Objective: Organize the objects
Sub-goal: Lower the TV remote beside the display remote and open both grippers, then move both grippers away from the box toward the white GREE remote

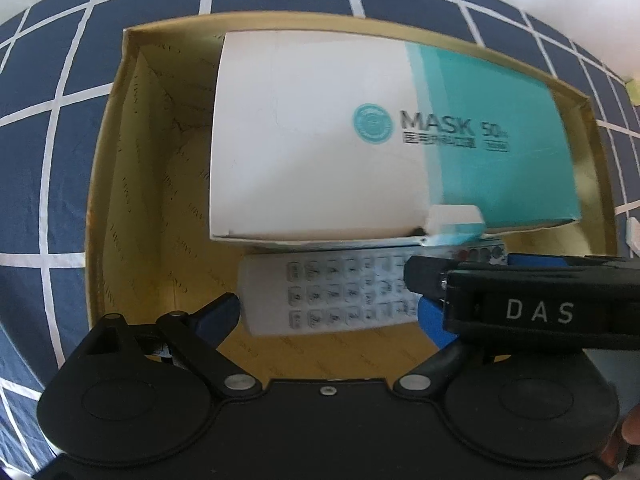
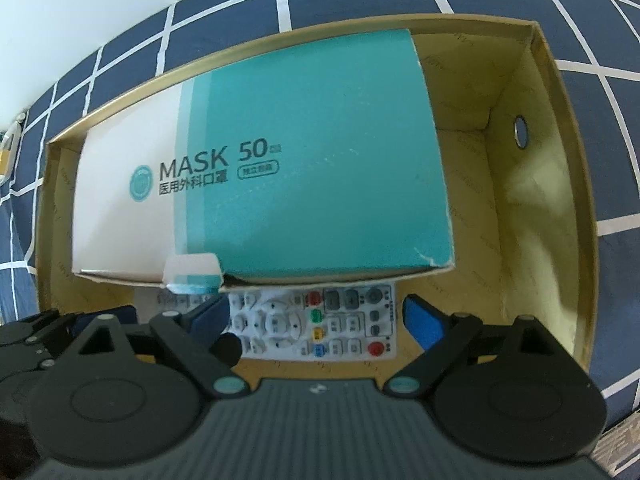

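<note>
A white remote control (image 1: 332, 292) lies flat inside a gold cardboard box (image 1: 116, 184), along its near side. It also shows in the right wrist view (image 2: 312, 320). A white and teal mask box (image 1: 360, 140) fills the far part of the gold box (image 2: 560, 208), also seen in the right wrist view (image 2: 280, 160). My left gripper (image 1: 332, 312) is open with its blue pads either side of the remote's left half. My right gripper (image 2: 316, 316) is open, straddling the remote's right half. The right gripper's body (image 1: 540, 304) crosses the left wrist view.
The gold box sits on a navy bedcover with a white grid (image 1: 52, 80). The box has a round hole in its right wall (image 2: 521, 130). Bare box floor shows to the left (image 1: 180, 200) and to the right (image 2: 520, 220) of the mask box.
</note>
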Demonstrator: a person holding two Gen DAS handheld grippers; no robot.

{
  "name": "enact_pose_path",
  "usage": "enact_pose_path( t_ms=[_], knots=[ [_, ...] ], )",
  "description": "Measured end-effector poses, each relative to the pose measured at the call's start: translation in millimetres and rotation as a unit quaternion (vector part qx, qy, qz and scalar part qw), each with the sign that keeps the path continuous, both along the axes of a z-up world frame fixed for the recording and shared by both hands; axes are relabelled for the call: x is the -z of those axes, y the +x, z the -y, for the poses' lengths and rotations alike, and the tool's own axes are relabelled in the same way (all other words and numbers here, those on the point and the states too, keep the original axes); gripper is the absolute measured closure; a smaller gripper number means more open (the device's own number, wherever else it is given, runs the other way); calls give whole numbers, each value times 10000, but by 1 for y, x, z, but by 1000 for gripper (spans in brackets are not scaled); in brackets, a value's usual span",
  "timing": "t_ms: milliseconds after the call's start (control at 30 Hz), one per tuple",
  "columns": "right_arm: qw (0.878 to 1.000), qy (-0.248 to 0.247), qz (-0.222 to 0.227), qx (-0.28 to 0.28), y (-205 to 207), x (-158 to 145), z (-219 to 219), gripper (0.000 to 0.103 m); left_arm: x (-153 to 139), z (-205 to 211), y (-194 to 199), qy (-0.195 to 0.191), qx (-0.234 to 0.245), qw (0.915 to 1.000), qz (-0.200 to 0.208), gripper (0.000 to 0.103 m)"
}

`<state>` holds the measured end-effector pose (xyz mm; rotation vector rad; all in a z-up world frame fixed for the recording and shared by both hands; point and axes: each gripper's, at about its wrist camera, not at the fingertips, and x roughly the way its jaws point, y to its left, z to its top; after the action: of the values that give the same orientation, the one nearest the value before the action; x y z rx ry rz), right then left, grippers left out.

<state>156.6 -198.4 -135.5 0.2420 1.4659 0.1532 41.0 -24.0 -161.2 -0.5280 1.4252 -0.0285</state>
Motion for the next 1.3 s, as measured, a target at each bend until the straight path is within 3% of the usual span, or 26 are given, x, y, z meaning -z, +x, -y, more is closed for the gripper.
enact_pose_path(
  t_ms=[433,733,1000,1300],
  knots=[
    [9989,159,442,-16,-21,-52,21,10,-53,-10,-23,223,-178,9990,333,7],
    [9965,193,815,77,-24,-70,20,9,-77,29,-19,413,-232,9970,604,7],
    [9946,230,986,246,-57,-88,60,9,-94,60,-29,473,-166,9963,705,7],
    [9926,212,1096,474,-77,-100,124,9,-118,121,-15,483,-49,9954,827,6]
  ],
)
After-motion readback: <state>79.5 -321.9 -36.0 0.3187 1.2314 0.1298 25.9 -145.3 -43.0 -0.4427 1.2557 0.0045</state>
